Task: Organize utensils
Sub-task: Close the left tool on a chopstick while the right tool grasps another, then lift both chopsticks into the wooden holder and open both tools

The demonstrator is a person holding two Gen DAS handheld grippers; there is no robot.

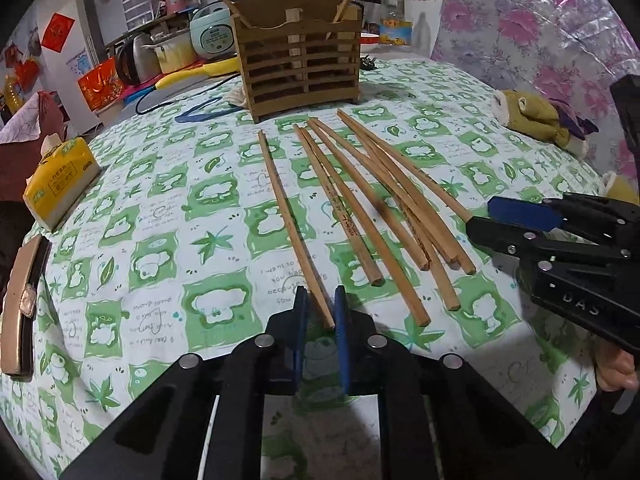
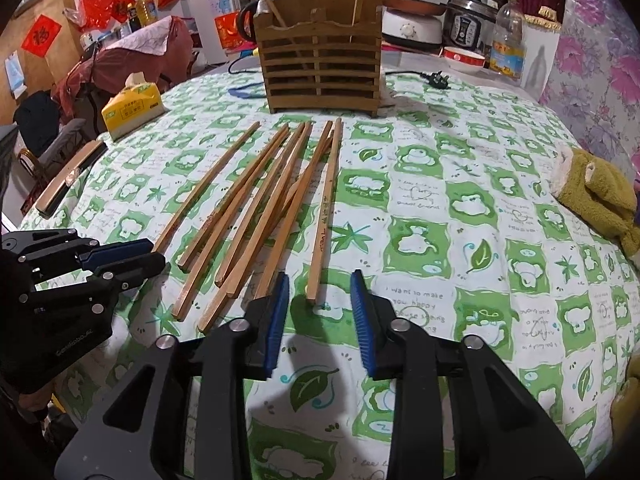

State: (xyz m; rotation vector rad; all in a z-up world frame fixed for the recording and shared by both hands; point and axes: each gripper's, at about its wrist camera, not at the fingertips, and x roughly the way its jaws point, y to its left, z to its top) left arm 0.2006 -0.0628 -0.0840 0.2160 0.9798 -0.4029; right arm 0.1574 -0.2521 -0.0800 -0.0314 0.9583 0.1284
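Green-and-white patterned cloth over the tabletop [image 1: 160, 208], cluttered kitchen shelves and appliances behind. Left gripper [image 1: 320, 312] at bottom centre of its own view, angled down, blue fingers [image 1: 341, 320] drawn nearly together around the near end of a single chopstick [image 1: 288, 216]; cannot tell whether the pads actually press it. Right gripper [image 2: 320, 292] at bottom centre of its view, also tilted down, fingers [image 2: 362, 304] partly apart, holding nothing, tips either side of the near end of the rightmost chopstick [image 2: 326, 204], not touching it. Remaining loose chopsticks [image 1: 384, 200] fanned and overlapping mid-frame, between the grippers and the slatted wooden utensil holder [image 1: 300, 68] at upper centre, two sticks already standing in it. Yellow tissue pack [image 1: 60, 184] at left edge, plush toy [image 1: 536, 116] at right, plastic bottle [image 1: 394, 12] and rice cooker [image 1: 210, 30] behind the holder.
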